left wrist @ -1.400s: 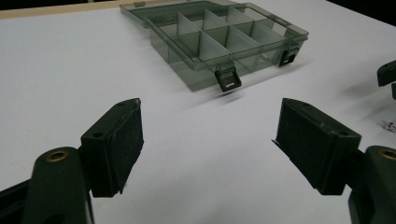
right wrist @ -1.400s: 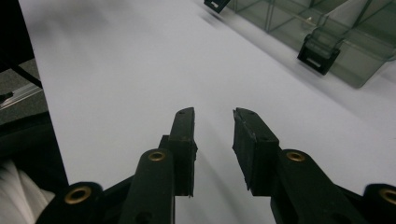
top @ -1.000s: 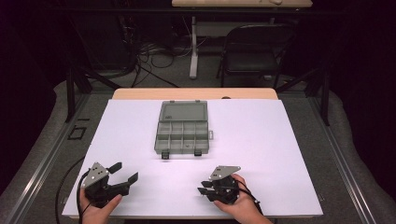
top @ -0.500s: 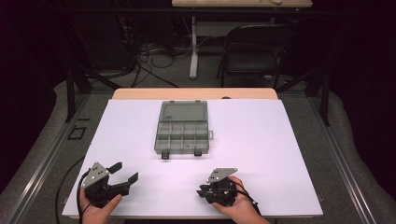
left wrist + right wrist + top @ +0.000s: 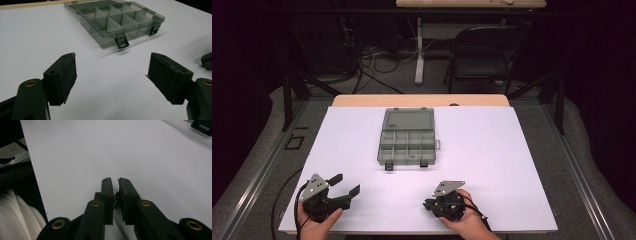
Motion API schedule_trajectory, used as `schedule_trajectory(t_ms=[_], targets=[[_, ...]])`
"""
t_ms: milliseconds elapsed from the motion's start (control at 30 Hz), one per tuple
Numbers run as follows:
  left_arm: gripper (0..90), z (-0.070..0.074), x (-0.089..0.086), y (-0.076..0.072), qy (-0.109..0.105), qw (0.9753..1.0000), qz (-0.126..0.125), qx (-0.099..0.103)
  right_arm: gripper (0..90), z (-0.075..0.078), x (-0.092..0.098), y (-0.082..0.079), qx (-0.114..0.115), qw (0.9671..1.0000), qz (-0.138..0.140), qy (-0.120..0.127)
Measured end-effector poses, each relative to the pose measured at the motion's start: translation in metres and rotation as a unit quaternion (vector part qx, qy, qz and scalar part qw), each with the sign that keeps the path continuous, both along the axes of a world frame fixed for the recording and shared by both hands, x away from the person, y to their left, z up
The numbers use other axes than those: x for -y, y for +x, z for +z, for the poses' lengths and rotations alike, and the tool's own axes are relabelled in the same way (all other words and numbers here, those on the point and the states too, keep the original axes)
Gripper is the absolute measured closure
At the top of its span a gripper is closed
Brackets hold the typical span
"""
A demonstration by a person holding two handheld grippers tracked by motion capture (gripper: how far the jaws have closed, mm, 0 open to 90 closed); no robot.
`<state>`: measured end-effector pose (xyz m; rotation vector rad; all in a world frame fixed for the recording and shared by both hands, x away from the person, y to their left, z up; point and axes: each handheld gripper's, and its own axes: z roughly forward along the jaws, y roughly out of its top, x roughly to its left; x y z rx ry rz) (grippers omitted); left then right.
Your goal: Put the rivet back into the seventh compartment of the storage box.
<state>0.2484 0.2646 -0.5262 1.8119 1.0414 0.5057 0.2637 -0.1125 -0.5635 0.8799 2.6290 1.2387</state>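
A smoky grey compartment box (image 5: 407, 145) lies open in the middle of the white table, its lid (image 5: 408, 119) flat behind it and its several compartments empty. In the left gripper view the box (image 5: 120, 20) sits ahead, with two black latches hanging from its near edge. My left gripper (image 5: 346, 184) rests at the front left, open wide, with nothing between its pads (image 5: 111, 75). At the front centre-right, my right gripper (image 5: 428, 204) points left. Its jaws (image 5: 115, 181) are shut over bare table, with only a thin gap between the pads.
The white table top (image 5: 512, 165) stretches bare around the box. A wooden edge (image 5: 422, 100) shows at the table's far side. Beyond it stand a black folding chair (image 5: 482, 55), a table leg and floor cables. A white sleeve (image 5: 15, 215) lies beside the right gripper.
The right gripper's jaws have closed and the hand has turned a little leftward. The left gripper and the box have stayed put.
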Motion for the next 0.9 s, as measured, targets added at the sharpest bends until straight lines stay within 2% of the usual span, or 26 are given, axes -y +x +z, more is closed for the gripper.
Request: schedule_trajectory(t_ms=[33, 333, 367, 433, 467, 533, 900], targets=[[23.0, 0.000, 0.000, 0.000, -0.002, 1.0000, 0.001, -0.001, 82.8, 0.001, 0.001, 0.000, -0.004, 1.0000, 0.004, -0.008], [23.0, 0.000, 0.000, 0.000, -0.002, 1.0000, 0.001, -0.001, 83.1, 0.005, 0.000, 0.000, 0.001, 1.0000, 0.007, 0.001], [22.9, 0.000, 0.000, 0.000, -0.002, 1.0000, 0.001, -0.001, 83.0, 0.010, 0.000, 0.001, 0.008, 0.9999, 0.012, 0.002], [23.0, 0.000, 0.000, 0.000, -0.001, 1.0000, 0.001, 0.000, 83.1, 0.013, 0.000, 0.001, 0.009, 0.9999, 0.009, 0.003], [23.0, 0.000, 0.001, 0.000, -0.001, 1.0000, 0.001, 0.000, 83.1, 0.015, 0.000, 0.003, 0.016, 0.9997, 0.008, 0.015], [23.0, 0.000, 0.001, 0.000, -0.001, 1.0000, 0.002, 0.000, 83.1, 0.019, 0.000, 0.005, 0.012, 0.9998, 0.009, 0.012], [23.0, 0.001, 0.000, -0.001, 0.000, 1.0000, 0.001, 0.002, 83.2, 0.046, -0.004, 0.020, 0.026, 0.9994, 0.015, 0.018]])
